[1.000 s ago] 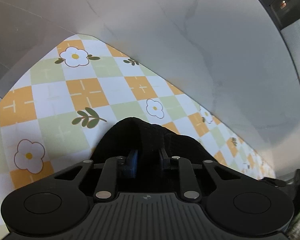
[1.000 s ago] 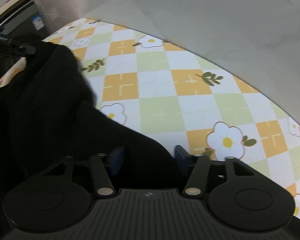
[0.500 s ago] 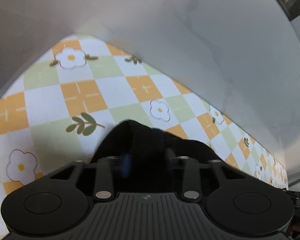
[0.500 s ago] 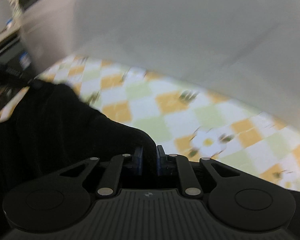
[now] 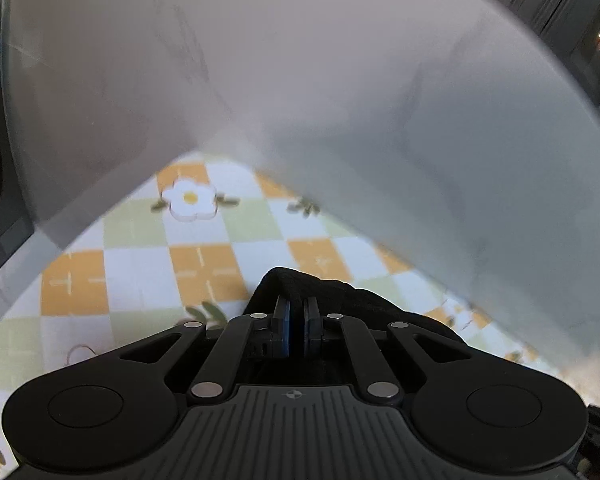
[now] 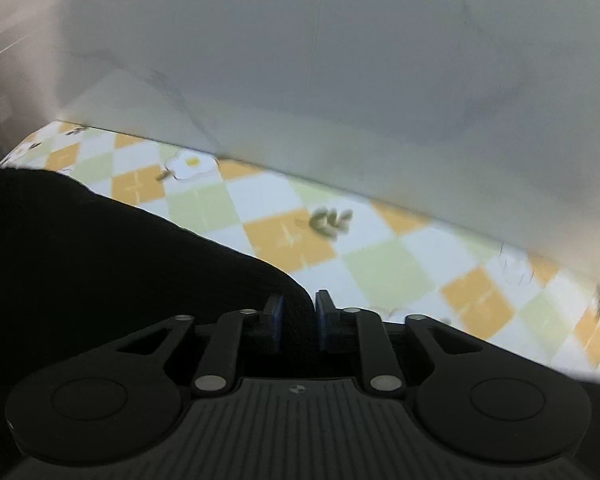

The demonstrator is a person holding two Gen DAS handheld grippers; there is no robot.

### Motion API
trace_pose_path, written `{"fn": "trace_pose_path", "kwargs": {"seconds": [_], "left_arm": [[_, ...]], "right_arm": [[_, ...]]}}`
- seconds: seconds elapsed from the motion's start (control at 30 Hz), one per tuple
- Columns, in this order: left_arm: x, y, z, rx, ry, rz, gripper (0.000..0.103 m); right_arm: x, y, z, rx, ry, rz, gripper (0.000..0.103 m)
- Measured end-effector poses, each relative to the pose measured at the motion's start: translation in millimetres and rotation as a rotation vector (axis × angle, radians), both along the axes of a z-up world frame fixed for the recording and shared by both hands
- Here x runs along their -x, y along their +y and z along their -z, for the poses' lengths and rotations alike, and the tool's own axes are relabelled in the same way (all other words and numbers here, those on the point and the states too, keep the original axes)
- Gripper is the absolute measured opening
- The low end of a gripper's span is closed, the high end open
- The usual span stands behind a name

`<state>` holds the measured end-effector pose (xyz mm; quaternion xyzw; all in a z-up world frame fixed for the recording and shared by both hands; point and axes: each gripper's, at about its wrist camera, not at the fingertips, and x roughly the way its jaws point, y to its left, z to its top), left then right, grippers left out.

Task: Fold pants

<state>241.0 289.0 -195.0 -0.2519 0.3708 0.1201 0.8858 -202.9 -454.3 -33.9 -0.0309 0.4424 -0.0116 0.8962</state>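
**Pants gripped at two spots, fold not seen as done**

The black pants (image 6: pixel 100 272) are held over the checked cloth (image 6: pixel 380 264) with flowers on it. In the right wrist view, a big dark heap of the pants is seen on the left side, and it reaches into the right gripper (image 6: pixel 298 312). The blue pads (image 6: pixel 274 320) are pressed close on a bit of the fabric, so the pants are pinched there. In the left wrist view, only a small bump of the pants (image 5: pixel 340 300) is seen. It is pinched between the nearly closed pads (image 5: pixel 282 328) of the left gripper (image 5: pixel 295 320).

So the grabbing is done. It cannot be told if any fold is made yet, since most of the pants are hidden. The fold is judged to be in hand, with the fabric raised a little. The laying down and the smoothing are likely left to do.

A grey wall (image 5: pixel 340 80) is seen behind the cloth.
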Motion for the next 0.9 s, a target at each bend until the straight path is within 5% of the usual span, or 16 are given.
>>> {"fn": "trace_pose_path", "kwargs": {"seconds": [0.1,0.17,0.5,0.63,0.73,0.9], "left_arm": [[-4.7,-6.8,1.6,-0.068,0.062,0.028,0.025],[3.1,-8.0,-3.0,-0.04,0.058,0.071,0.049],[56.1,-45.1,-33.5,0.004,0.009,0.18,0.052],[57.2,-72.1,-38.5,-0.024,0.007,0.25,0.058],[54.3,-92.2,-36.0,-0.049,0.019,0.312,0.06],[55.5,-123.9,-27.6,-0.103,0.05,0.395,0.064]], "right_arm": [[28.3,-16.1,-18.8,-0.081,-0.065,0.007,0.034],[56.6,-31.3,-29.6,-0.102,-0.083,0.039,0.034],[180.8,-58.9,-11.4,-0.113,0.097,0.244,0.034],[207.1,-50.5,-6.9,-0.122,0.111,0.237,0.034],[221.3,-42.5,-10.4,-0.161,0.148,0.189,0.015],[248.7,-32.4,-9.2,-0.201,0.18,0.132,0.007]]}}
